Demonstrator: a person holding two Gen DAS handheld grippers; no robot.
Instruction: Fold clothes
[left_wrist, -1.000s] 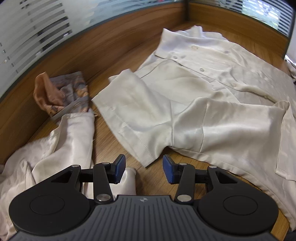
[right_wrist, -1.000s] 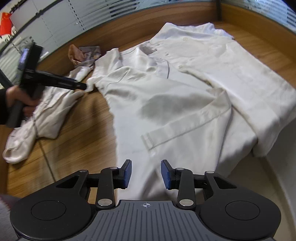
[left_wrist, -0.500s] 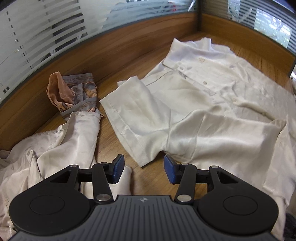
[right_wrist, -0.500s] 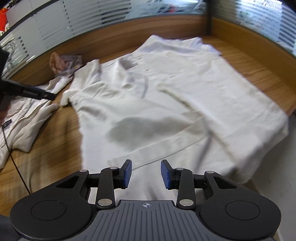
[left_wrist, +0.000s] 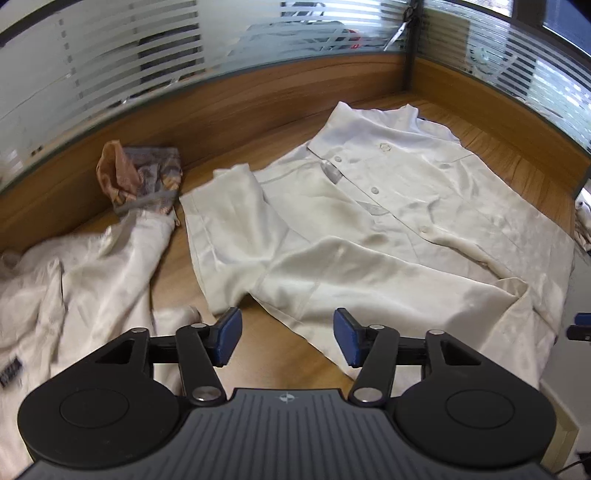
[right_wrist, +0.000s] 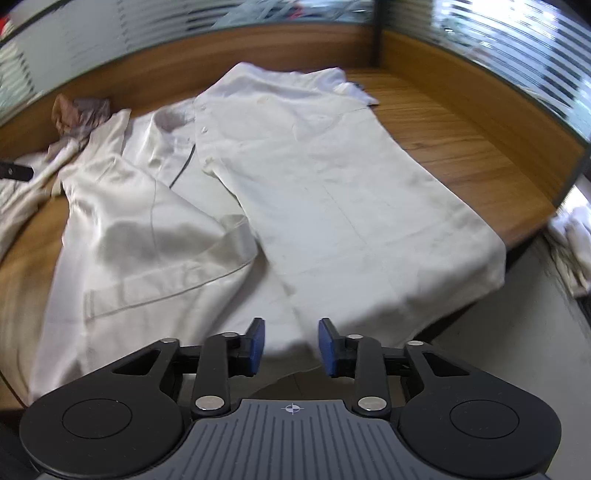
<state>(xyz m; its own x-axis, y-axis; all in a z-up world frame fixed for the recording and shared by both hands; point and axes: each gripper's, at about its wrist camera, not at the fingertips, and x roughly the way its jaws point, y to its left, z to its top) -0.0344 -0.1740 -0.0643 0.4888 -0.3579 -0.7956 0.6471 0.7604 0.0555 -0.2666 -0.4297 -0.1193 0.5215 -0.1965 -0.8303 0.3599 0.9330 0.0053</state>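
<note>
A white button shirt (left_wrist: 388, 206) lies spread face up on the wooden table (left_wrist: 280, 365), with one sleeve folded across its body. My left gripper (left_wrist: 288, 332) hovers over bare wood just off the shirt's near left edge. Its jaws are opening and nothing is between them. In the right wrist view the shirt (right_wrist: 332, 184) runs away from me. My right gripper (right_wrist: 291, 341) is at the near hem, which hangs over the table edge. Its jaws are closing and the hem shows in the gap, with the pads still apart from the cloth.
A second cream garment (left_wrist: 74, 280) lies crumpled at the left, with an orange and grey patterned cloth (left_wrist: 140, 177) behind it. A raised wooden wall (right_wrist: 480, 96) under striped glass rings the table. White cloth (right_wrist: 569, 240) lies beyond the table's right edge.
The left gripper has drawn back and up from the shirt and its jaws have widened. The right gripper has slid rightwards along the shirt's near hem and its jaws have narrowed.
</note>
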